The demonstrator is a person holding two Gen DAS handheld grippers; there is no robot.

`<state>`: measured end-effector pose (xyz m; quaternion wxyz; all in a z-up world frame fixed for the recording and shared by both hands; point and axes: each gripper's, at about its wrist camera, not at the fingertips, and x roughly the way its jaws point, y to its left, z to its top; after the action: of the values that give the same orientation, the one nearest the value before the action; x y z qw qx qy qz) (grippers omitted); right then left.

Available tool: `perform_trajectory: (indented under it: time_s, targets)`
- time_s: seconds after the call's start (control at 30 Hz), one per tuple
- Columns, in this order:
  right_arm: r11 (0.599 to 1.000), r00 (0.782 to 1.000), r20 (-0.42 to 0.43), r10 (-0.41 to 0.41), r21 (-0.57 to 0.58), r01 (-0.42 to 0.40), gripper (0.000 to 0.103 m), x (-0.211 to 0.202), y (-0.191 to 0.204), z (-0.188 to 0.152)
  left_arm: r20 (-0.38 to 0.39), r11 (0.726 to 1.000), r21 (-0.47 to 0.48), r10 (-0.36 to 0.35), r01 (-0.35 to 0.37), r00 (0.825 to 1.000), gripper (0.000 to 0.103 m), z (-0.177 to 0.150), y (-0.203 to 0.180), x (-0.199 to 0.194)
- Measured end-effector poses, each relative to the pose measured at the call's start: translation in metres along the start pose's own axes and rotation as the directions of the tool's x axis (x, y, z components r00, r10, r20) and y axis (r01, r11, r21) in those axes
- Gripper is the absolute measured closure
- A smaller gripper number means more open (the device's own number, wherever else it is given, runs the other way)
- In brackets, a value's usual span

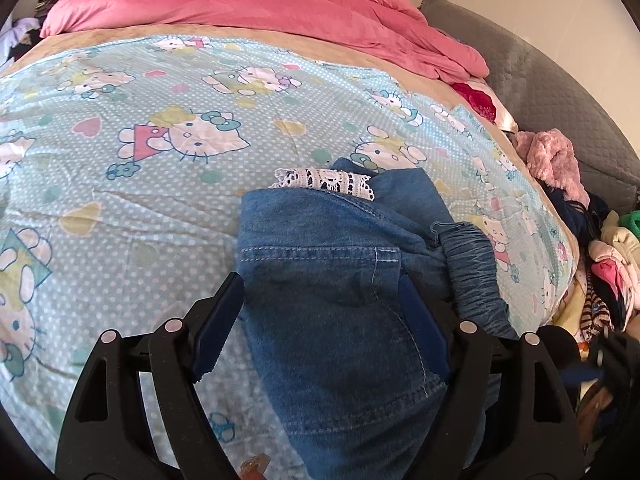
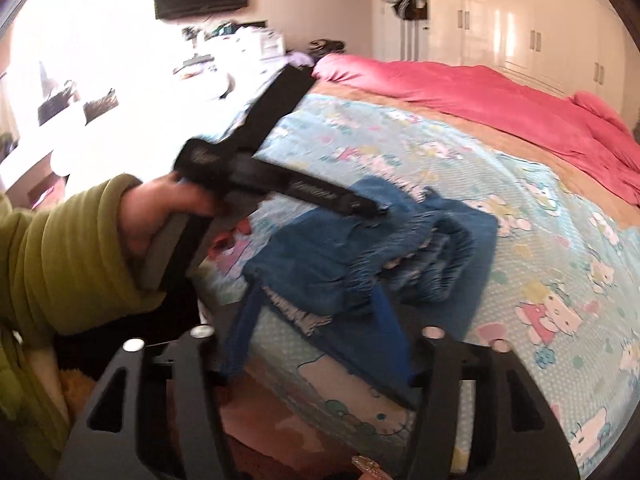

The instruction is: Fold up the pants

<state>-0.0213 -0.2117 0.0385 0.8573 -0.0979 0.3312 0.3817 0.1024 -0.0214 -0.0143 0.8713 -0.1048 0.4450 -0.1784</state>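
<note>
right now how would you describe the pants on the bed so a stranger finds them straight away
Start at the bed with the pale blue cartoon-cat sheet and the pink duvet bunched at its far end. The pants lie folded near the sheet's close edge. They are the only blue denim there, with a gathered elastic waistband and white lace trim.

Bright daylight, one sharp view and one smeared.

We see the left wrist view evenly lit and crisp, its edges bowed and dark-cornered. In the right wrist view, glare whites out the room up-left of our right gripper (image 2: 316, 328), whose fingers and the denim (image 2: 320, 256) beyond blur.
</note>
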Motion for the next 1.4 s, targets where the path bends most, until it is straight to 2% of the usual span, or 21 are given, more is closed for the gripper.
perform_trajectory:
  time_s: [0.07,0.1,0.13,0.3,0.37,0.43,0.6,0.83,0.97,1.1,1.3,1.4]
  targets:
    - [0.999,1.000,0.021,-0.012,0.034,0.011,0.040,-0.003,-0.006,0.002,0.010,1.000,-0.006,-0.005,0.005,1.000,0.029,-0.001,0.000,-0.006]
    - [0.999,0.999,0.027,-0.019,0.043,0.018,0.040,-0.005,-0.009,0.003,0.017,1.000,-0.009,-0.009,0.009,1.000,0.021,0.000,0.000,-0.009]
    - [0.998,0.999,0.033,-0.032,0.056,0.030,0.040,-0.007,-0.013,0.004,0.027,1.000,-0.010,-0.013,0.013,1.000,0.019,0.000,-0.001,-0.013]
    - [0.991,0.996,0.044,-0.074,0.113,0.068,0.040,-0.007,-0.030,0.003,0.059,1.000,0.010,-0.012,0.012,0.998,0.018,-0.002,-0.009,-0.028]
    - [0.985,0.994,0.042,-0.101,0.145,0.094,0.015,-0.010,-0.040,0.003,0.071,0.999,0.028,0.018,-0.020,0.997,0.016,-0.004,-0.012,-0.032]
    - [0.980,0.991,0.050,-0.127,0.157,0.118,0.015,-0.011,-0.042,0.003,0.083,0.998,0.044,0.039,-0.043,0.996,0.010,-0.006,-0.014,-0.036]
    - [0.966,0.984,0.025,-0.176,0.195,0.168,0.015,-0.006,-0.057,0.009,0.080,0.999,0.025,0.044,-0.046,0.996,0.010,-0.012,-0.008,-0.041]
    - [0.904,0.982,-0.066,-0.178,0.382,0.190,0.015,0.013,-0.100,0.001,0.046,0.998,-0.009,0.060,-0.059,0.997,0.010,-0.019,0.002,-0.033]
    - [0.871,0.976,-0.122,-0.180,0.441,0.216,0.015,0.025,-0.117,-0.009,0.031,0.998,-0.014,0.064,-0.064,0.997,0.010,-0.021,0.004,-0.026]
    - [0.861,0.976,-0.144,-0.163,0.463,0.212,0.017,0.034,-0.123,-0.012,0.012,0.998,-0.030,0.059,-0.059,0.998,0.010,-0.024,0.007,-0.018]
    - [0.858,0.984,-0.146,-0.100,0.489,0.160,0.028,0.048,-0.129,-0.011,-0.001,0.997,-0.050,0.053,-0.053,0.999,0.010,-0.026,0.009,-0.010]
    - [0.860,0.979,-0.190,-0.067,0.487,0.153,0.041,0.063,-0.133,-0.013,0.000,0.997,-0.062,0.036,-0.036,0.999,0.010,-0.026,0.009,-0.007]
